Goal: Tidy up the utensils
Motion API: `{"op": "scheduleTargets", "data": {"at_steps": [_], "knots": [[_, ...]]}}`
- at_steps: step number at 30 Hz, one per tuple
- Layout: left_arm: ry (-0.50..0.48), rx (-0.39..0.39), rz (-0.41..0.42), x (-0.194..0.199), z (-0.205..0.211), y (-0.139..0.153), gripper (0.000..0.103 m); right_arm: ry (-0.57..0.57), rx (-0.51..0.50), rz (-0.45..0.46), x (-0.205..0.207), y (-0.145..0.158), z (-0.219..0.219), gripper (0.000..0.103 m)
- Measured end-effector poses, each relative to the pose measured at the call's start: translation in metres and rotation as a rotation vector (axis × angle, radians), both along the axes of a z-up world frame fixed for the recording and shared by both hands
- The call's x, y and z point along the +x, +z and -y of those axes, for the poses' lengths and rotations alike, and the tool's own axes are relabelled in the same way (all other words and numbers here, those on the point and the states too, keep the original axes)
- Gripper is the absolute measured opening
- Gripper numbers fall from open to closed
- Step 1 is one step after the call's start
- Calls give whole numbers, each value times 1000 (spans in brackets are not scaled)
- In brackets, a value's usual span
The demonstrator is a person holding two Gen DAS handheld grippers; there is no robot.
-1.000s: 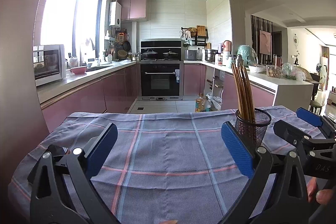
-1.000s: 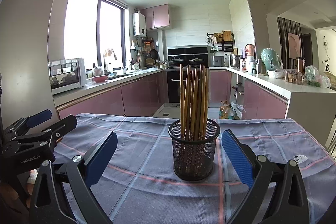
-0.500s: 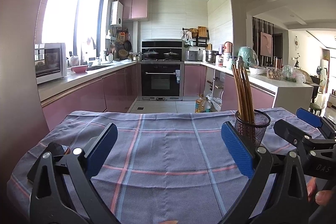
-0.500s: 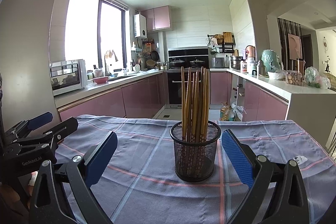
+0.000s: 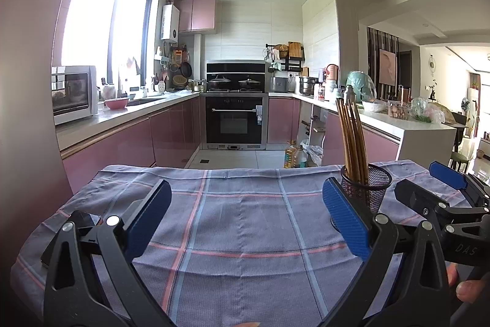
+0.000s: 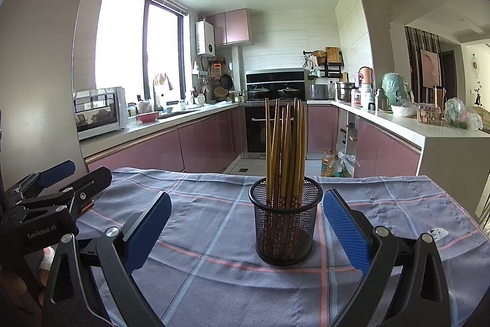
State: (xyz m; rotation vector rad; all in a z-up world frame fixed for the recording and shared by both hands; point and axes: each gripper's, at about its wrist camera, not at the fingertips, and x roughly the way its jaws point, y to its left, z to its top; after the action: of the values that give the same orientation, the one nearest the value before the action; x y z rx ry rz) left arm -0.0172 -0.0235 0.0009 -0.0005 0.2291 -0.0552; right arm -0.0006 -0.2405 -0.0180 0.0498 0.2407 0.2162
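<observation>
The mesh cup (image 6: 284, 222) is standing upright on the checked cloth (image 6: 214, 281) that is covering the tabletop, and the bundle of chopsticks (image 6: 286, 152) is sitting inside it, leaning a little against the rim. No loose utensil is showing anywhere on the cloth, so the sorting looks close to finished — or the next item is lying out of view.

The right tongs (image 6: 245, 230) are hovering low with their blue pads spread wide, gripping nothing; the cup is sitting between them but a little beyond the tips, touching neither pad. The left tongs (image 5: 245, 222) are likewise spread and empty, hanging over bare cloth, with the cup off to their right, near the right pad in that view.

If the step in hand is moving or steadying the cup, the right tongs are the better placed. A good approach would be going straight forward until the pads are flanking the cup's wall low down, below the rim, then closing gently — thin mesh is likely to flex, and a high or hard squeeze could tip it and spill the sticks. The cloth may also bunch under a sliding cup, so lifting seems safer than pushing.
</observation>
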Motion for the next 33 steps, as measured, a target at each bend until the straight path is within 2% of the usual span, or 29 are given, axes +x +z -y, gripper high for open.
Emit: {"op": "scheduleTargets", "data": {"at_steps": [33], "knots": [[-1,-3,-4,-1,-1,1,97,-2,6,2,0,0,-1,96]]}}
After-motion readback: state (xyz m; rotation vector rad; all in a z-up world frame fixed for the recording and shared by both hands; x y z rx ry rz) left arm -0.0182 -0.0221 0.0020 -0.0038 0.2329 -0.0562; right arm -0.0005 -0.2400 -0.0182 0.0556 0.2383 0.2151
